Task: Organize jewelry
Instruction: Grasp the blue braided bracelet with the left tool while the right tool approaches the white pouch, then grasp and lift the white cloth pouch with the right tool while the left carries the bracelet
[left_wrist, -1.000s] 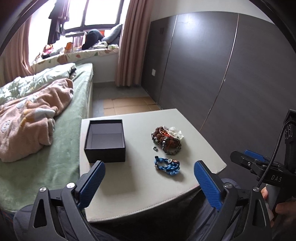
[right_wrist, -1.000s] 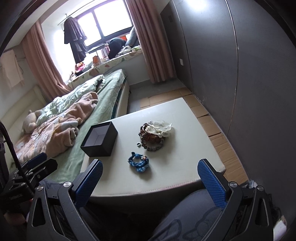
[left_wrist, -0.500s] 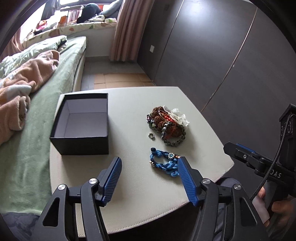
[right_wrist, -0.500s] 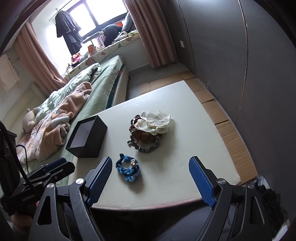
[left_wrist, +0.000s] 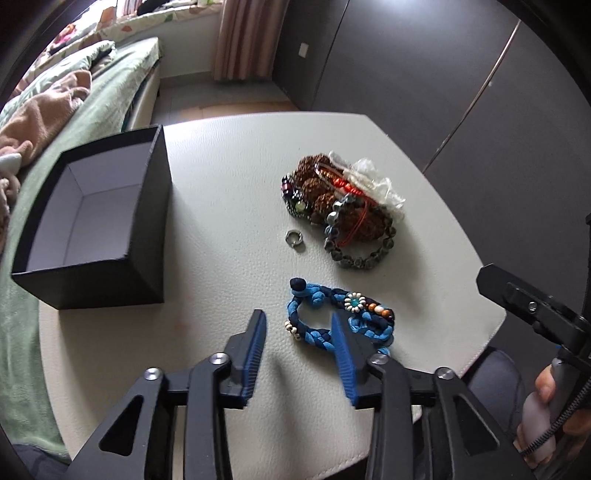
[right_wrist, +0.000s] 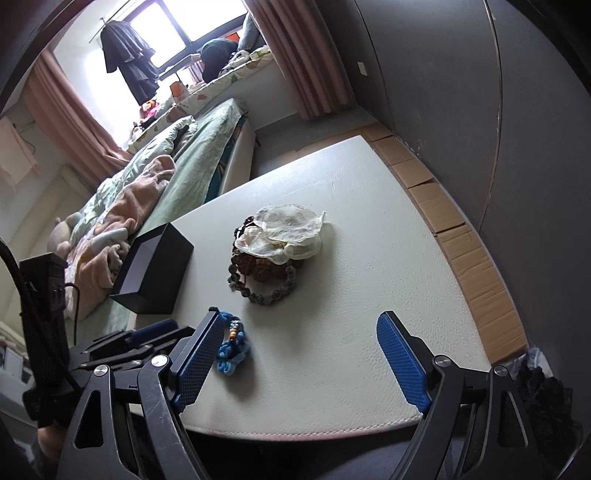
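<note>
A blue braided bracelet (left_wrist: 343, 314) lies near the front of the pale table (left_wrist: 229, 177). My left gripper (left_wrist: 299, 330) is low over it and its jaws are closing. The bracelet's left loop is between them, the right finger overlaps the braid, and the left finger stands apart from it. An open black box (left_wrist: 96, 221) stands to the left. Behind the bracelet lie a small metal ring (left_wrist: 294, 237) and a pile of beaded bracelets (left_wrist: 343, 218) under a white fabric piece (left_wrist: 369, 181). My right gripper (right_wrist: 299, 328) hangs open above the table's front, holding nothing, with the blue bracelet (right_wrist: 232, 350) beside its left finger.
A bed with a green sheet and a pink blanket (right_wrist: 125, 210) runs along the table's left side. Dark cabinet doors (left_wrist: 443, 92) close off the right. Flat cardboard (right_wrist: 461, 240) covers the floor by the table's right edge. A hand (left_wrist: 546, 391) holds the right gripper's handle.
Both grippers came down and forward toward the table. The left jaws went from wide open to narrow around the blue bracelet's left part. The right jaws narrowed slightly.
</note>
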